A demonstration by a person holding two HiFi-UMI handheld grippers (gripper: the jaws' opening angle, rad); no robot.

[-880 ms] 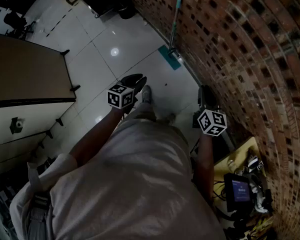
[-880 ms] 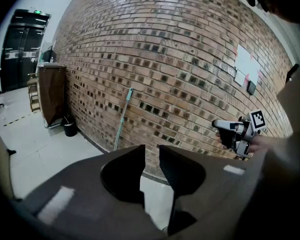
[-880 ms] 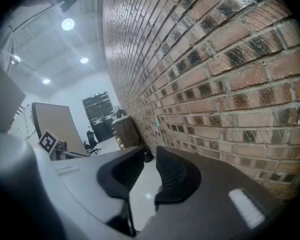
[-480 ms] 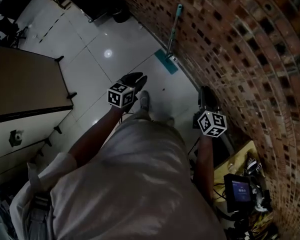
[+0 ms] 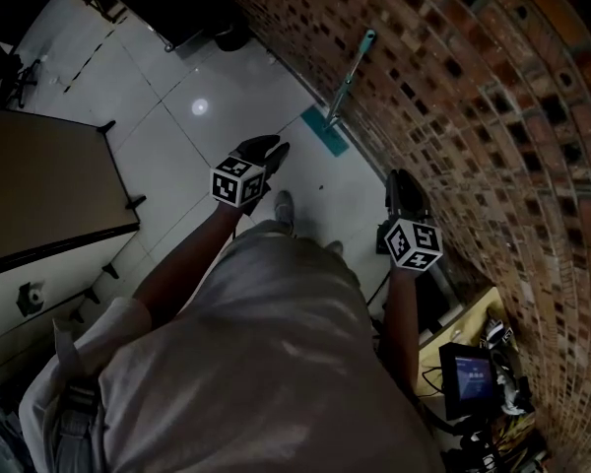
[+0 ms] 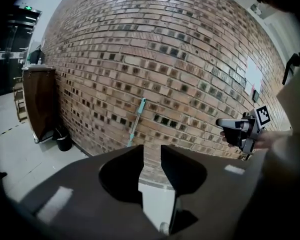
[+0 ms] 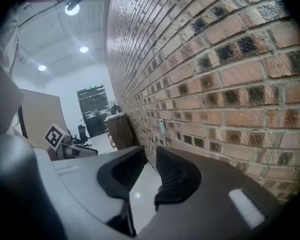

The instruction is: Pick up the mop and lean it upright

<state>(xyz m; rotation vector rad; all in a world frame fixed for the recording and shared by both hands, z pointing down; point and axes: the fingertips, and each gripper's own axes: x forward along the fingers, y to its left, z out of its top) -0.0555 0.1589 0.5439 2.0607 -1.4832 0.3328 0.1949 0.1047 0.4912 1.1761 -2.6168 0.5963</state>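
Standing well back from the mop (image 5: 350,75), you had both tools empty at this moment. The mop was at the far end of the scene, its pale teal handle tilted up against the brick wall (image 5: 453,116) and its flat teal head down on the tiled floor (image 5: 217,77) at the wall's foot, touched by neither tool. Your left gripper (image 6: 151,151) had its jaws only a narrow gap apart, with just brick and floor showing through the gap and nothing between them; it pointed toward the wall, with the mop far off and slightly to the left of its line. Your right gripper (image 7: 151,156) was held close along the wall on the right, jaws likewise a slim gap apart and clamped on nothing, with the mop handle small and far beyond them. Judged from how things lay, the lean looked already done and no grip was in hand, so the task read as finished or at rest. If the mop needed resetting, the next move called for walking up to the far wall, spreading one pair of jaws wider, and taking the handle partway up so that it did not slide along the bricks.
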